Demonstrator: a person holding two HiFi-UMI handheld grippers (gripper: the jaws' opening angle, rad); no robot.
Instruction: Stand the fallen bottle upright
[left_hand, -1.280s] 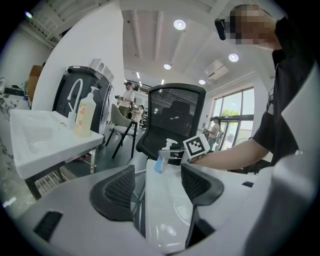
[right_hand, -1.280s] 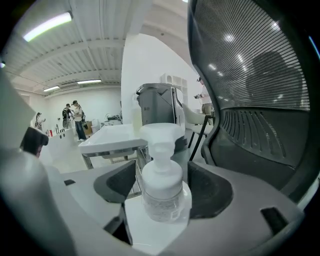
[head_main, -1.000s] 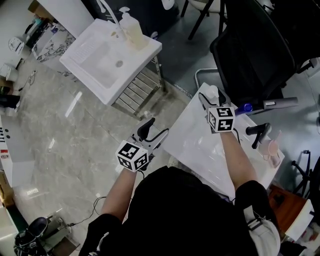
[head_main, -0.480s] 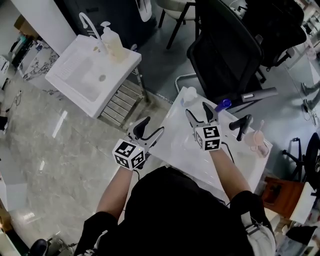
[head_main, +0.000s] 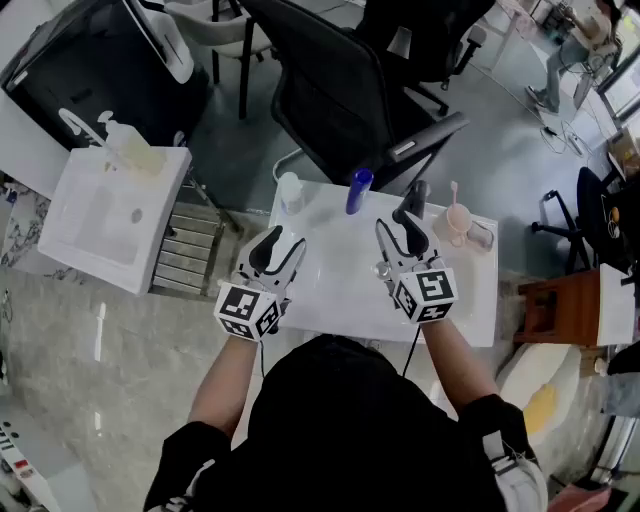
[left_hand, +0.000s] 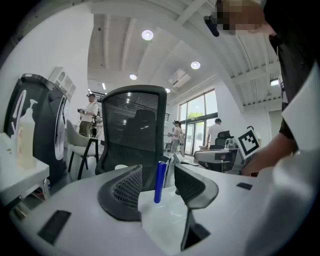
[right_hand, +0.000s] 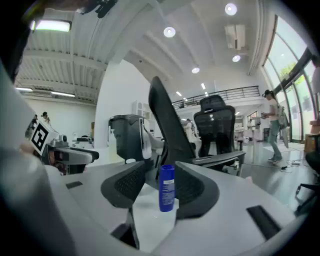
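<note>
A small blue bottle (head_main: 358, 190) stands upright near the far edge of the white table (head_main: 340, 290). The left gripper (head_main: 278, 243) hovers over the table's near left part, well short of the bottle. Over the near right part hangs the right gripper (head_main: 400, 232), also apart from it. Both pairs of jaws are closing with nothing between the pads. In the left gripper view the bottle (left_hand: 159, 181) shows beyond the left gripper (left_hand: 157, 170). The right gripper view has the bottle (right_hand: 167, 189) past the right gripper (right_hand: 161, 170).
A pink cup (head_main: 458, 218), a black upright fixture (head_main: 415, 197) and a white round container (head_main: 290, 190) stand along the table's far side. A black office chair (head_main: 330, 90) is behind the table. A white sink stand (head_main: 105, 215) with a soap dispenser is at the left.
The head view has swung toward the table. The left gripper has come from beside the table's edge to over it. Both pairs of jaws are narrower than before.
</note>
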